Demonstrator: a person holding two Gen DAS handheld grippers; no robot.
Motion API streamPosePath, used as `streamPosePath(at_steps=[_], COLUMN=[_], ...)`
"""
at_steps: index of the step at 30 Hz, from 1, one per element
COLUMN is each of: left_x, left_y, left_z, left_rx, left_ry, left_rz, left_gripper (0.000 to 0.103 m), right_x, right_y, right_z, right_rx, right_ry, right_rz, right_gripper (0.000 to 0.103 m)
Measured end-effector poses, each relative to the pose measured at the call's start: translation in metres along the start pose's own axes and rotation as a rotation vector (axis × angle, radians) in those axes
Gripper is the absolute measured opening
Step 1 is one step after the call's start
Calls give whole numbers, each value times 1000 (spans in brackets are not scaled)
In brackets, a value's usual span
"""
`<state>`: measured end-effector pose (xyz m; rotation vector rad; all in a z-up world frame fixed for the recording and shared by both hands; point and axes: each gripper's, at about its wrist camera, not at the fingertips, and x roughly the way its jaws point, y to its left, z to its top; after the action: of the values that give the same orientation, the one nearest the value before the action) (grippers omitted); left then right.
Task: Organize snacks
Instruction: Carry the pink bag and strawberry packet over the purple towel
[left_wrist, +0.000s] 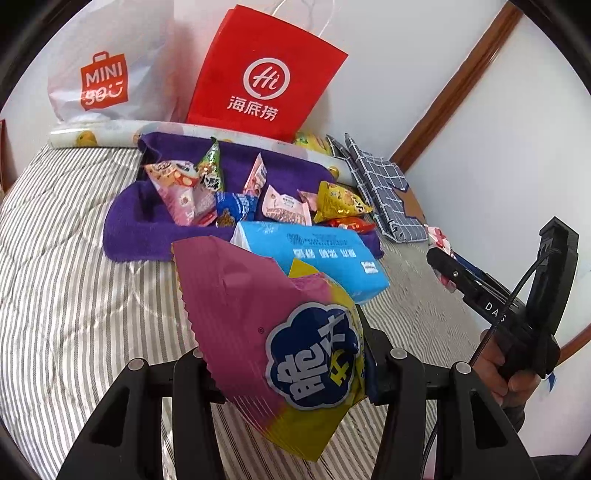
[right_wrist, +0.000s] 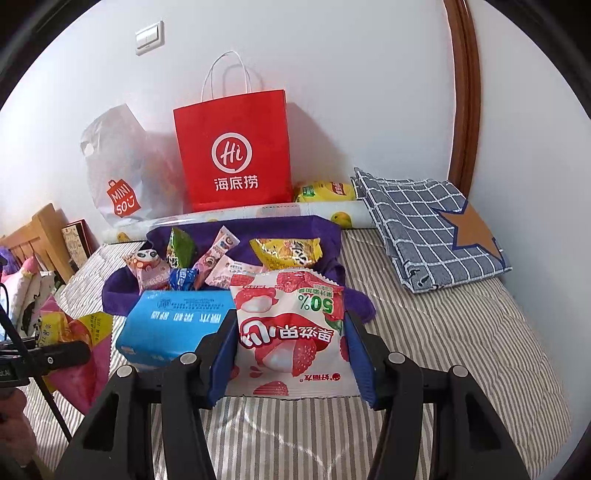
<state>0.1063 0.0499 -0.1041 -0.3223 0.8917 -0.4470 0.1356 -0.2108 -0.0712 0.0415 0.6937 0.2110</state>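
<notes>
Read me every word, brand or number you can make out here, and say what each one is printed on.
"MINISO": white plastic bag.
"Hi" and "海底捞": red paper bag.
"50%": white lychee snack packet in the right gripper.
"DAS": right gripper's body, left wrist view.
Blue tissue pack, pink-yellow chip bag, small snacks: print upside down or too small.

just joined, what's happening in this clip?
A person is sorting snacks on a striped bed with a handheld gripper in each hand. The left gripper is closed on a pink-and-yellow chip bag, held above the bedding. The right gripper is clamped on a white lychee snack pack. Ahead of both, a purple cloth bin already holds several small packets, with a blue box lying against its front.
</notes>
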Motion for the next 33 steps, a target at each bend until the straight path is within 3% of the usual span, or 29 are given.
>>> streamPosePath(at_steps=[12,24,33], left_x=[5,8,12], left_y=[-8,-4,1], left_z=[34,46,57], left_rx=[20,26,23], left_ry=[-35,-41,-52], left_rz=[3,32,41], left_gripper=[51,51,51], right_x=[15,26,33], right_y=[7,12,13], right_z=[20,31,45], right_rx=[-7,1,-12], right_ry=[-14,-10,-22], right_rz=[26,59,34], right_gripper=[53,53,53])
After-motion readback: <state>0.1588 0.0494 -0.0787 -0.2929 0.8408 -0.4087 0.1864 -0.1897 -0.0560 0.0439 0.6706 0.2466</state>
